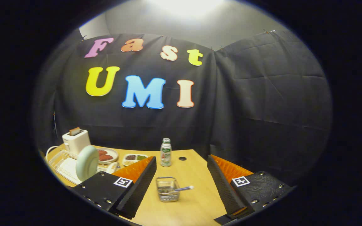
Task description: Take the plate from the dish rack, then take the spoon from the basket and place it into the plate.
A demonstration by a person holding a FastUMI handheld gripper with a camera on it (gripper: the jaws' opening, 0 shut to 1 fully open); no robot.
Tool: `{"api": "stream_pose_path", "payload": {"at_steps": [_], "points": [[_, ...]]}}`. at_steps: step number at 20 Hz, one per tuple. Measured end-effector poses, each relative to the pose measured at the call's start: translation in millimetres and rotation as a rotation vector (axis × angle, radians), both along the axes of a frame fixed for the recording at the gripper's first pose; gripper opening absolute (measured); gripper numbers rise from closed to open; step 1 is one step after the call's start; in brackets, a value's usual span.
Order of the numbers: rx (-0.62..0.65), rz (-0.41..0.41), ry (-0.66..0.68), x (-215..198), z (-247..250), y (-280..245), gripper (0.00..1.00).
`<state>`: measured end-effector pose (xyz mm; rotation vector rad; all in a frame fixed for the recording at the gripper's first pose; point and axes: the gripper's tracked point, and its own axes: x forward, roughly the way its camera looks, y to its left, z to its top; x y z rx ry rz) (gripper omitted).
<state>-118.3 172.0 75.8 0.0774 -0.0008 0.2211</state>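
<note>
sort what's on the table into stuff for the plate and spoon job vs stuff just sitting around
For the job: plate upright in the dish rack; spoon in the basket; open gripper.

Lying about: toaster, bottle, two food dishes.

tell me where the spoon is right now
In the gripper view the spoon leans in the wire basket, between the open fingers of the gripper.

1. The gripper [181, 163] is held above the tabletop, looking forward and slightly down along its two fingers.
2. Its fingers [137, 185] are spread wide apart, with a broad gap between them.
3. Nothing is pinched between the fingers; neither presses on any object.
4. Each finger carries a ribbed inner pad [222, 185] and a small square printed marker on its upper face.
</note>
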Motion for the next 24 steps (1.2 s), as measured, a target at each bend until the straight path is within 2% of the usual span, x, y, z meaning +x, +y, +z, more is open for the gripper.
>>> {"api": "stream_pose_path", "payload": {"at_steps": [6, 11, 14, 20, 22, 24], "points": [[0.059, 0.21, -0.003, -22.8, 22.0, 113.7, 0.99], [0.081, 0.301, 0.072, -16.8, 5.5, 185.8, 0.99], [0.068, 0.337, 0.14, -5.9, -12.8, 224.0, 1.0], [0.034, 0.324, 0.377, 26.8, -72.5, 279.3, 0.96], [0.036, 0.341, 0.43, 29.8, -84.9, 293.7, 0.82], [0.041, 0.352, 0.47, 32.3, -94.4, 303.9, 0.79]]}}
